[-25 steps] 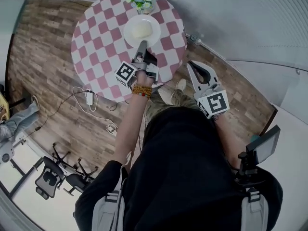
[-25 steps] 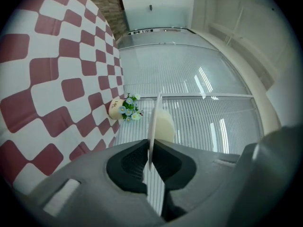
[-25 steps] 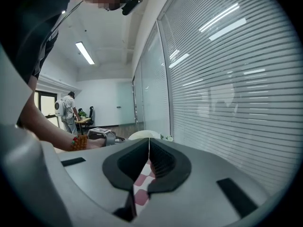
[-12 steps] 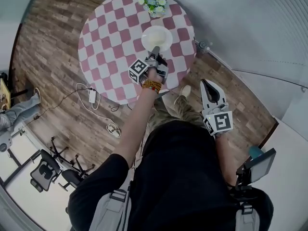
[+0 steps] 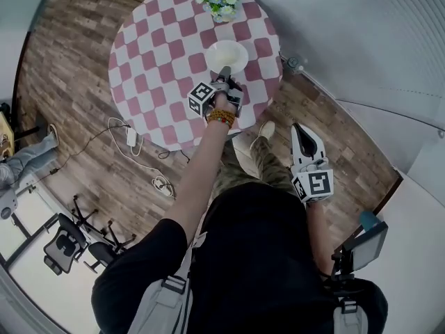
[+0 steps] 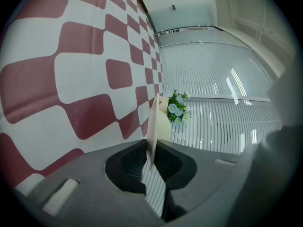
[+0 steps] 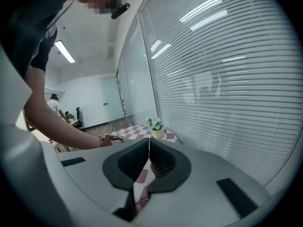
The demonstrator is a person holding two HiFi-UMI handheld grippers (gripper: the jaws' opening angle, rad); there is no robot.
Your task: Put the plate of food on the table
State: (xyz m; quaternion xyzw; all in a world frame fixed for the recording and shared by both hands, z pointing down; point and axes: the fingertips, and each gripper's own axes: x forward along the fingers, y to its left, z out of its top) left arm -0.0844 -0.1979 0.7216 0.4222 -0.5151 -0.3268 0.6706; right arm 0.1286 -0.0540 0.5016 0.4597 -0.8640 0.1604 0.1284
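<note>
Left gripper (image 5: 224, 75) clamped on rim of white plate of food (image 5: 227, 53), plate over the pink-checked round table (image 5: 153, 54) near flower pot (image 5: 217, 3); right gripper (image 5: 302, 132) jaws together, empty, clear of table

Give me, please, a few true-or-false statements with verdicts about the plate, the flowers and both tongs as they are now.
1. The left tongs are closed on the rim of the plate. True.
2. The right tongs hold a cup. False: they are shut with nothing between them, over the wooden floor beside the table.
3. The flower pot stands on the checkered table. True.
4. The plate is at the table edge farthest from the flower pot. False: it is close to the pot.
</note>
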